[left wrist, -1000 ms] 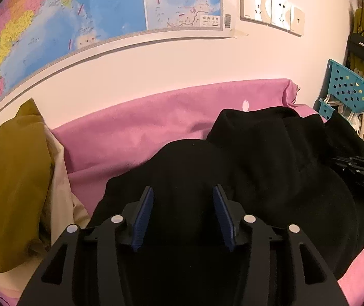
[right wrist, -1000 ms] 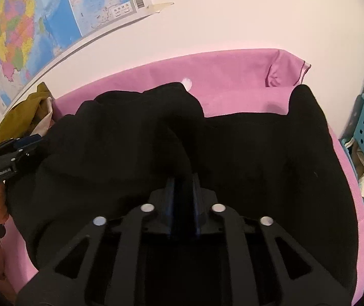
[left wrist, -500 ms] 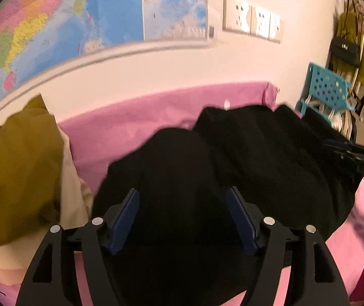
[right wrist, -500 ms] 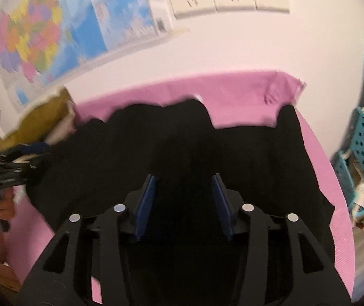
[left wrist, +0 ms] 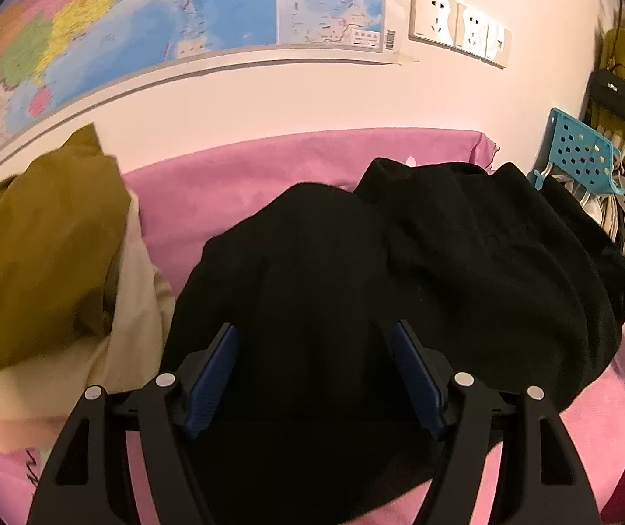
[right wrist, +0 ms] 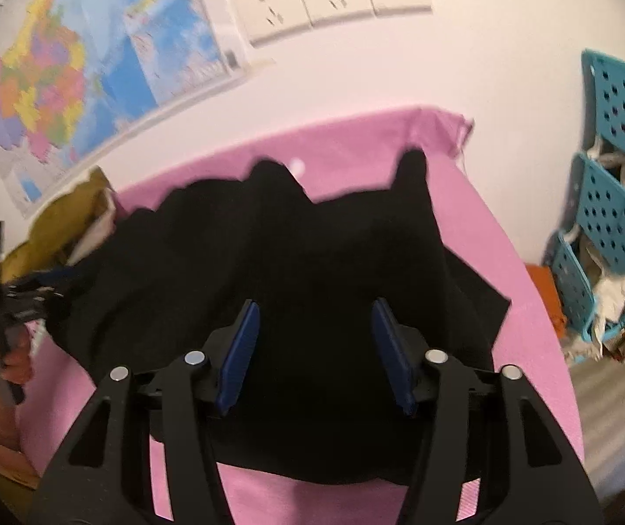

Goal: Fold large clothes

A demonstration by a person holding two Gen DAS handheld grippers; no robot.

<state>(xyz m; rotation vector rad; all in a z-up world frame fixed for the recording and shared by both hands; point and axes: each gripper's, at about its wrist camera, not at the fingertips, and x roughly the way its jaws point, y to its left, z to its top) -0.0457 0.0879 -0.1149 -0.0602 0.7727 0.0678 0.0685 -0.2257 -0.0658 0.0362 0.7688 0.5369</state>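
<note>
Left wrist: left tongs [left wrist: 316,376] spread wide, empty (over black garment [left wrist: 465,258]) | right tongs [right wrist: 314,354] likewise.

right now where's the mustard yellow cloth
The mustard yellow cloth is heaped at the far left of the left wrist view, on a cream fabric against the wall under the map, left of the black garment.
</note>
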